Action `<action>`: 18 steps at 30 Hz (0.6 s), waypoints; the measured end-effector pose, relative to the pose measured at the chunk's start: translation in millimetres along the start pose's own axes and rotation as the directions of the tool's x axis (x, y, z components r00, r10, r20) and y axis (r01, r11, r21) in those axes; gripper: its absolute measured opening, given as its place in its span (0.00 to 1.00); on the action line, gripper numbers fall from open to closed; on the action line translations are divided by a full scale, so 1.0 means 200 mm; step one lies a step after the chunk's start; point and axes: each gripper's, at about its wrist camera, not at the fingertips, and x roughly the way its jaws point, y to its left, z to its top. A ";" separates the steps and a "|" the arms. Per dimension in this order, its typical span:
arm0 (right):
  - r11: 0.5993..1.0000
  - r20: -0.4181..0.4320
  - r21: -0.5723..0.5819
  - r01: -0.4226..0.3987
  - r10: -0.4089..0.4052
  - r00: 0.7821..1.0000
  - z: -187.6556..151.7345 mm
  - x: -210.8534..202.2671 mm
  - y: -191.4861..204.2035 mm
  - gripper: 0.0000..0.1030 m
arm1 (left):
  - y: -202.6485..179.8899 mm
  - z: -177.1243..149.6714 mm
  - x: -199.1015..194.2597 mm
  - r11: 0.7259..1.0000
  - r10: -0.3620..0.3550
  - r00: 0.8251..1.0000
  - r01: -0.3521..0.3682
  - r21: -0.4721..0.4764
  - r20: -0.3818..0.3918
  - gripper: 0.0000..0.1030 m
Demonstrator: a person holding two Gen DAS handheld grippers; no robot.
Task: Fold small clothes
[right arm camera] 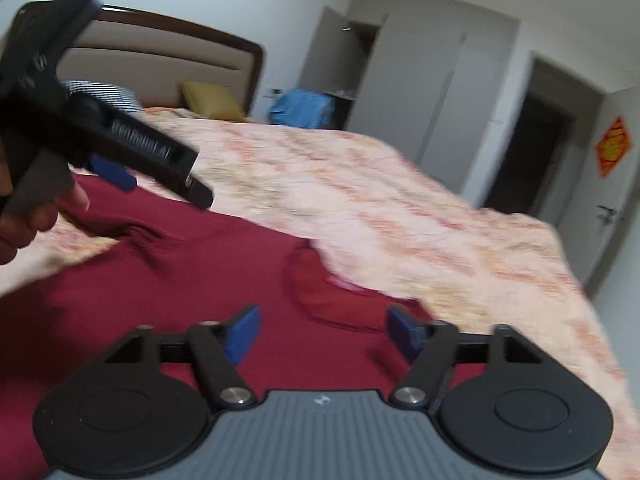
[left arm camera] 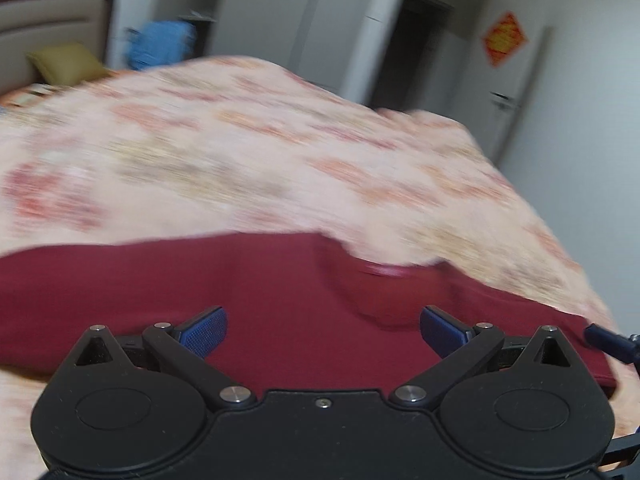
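Right wrist view: the right claw [right arm camera: 322, 332], jaws spread wide and empty, hovers over a dark red garment [right arm camera: 192, 280] lying on the bed [right arm camera: 440, 232].

- Nothing I can see here reads as clear text; the pictures are blurred.
- On the door [left arm camera: 516, 92] at my right hangs a red diamond-shaped paper sign [left arm camera: 505, 39] with gold marks on it, too smeared for me to make out any character.
- From my right wrist view the same sign shows on the open door, again unreadable.
- A small pale mark [right arm camera: 321, 400] sits on the grey ribbed body of my right gripper [right arm camera: 322, 334]; I cannot read it.
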 end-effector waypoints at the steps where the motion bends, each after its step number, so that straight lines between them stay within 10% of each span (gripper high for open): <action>1: 1.000 -0.003 0.021 0.020 -0.020 1.000 -0.03 -0.03 -0.07 0.93 | -0.05 -0.01 0.05 0.999 -0.034 0.999 0.034 0.005 -0.012 0.99; 9: 0.955 -0.070 0.217 0.204 -0.193 0.979 -0.33 -0.21 -0.63 1.00 | -0.40 -0.06 0.49 0.982 -0.180 0.974 0.185 0.022 -0.134 0.94; 18: 0.900 -0.135 0.338 0.275 -0.243 0.961 -0.60 -0.28 -0.86 1.00 | -0.58 -0.08 0.67 0.972 -0.220 0.958 0.231 0.038 -0.181 0.20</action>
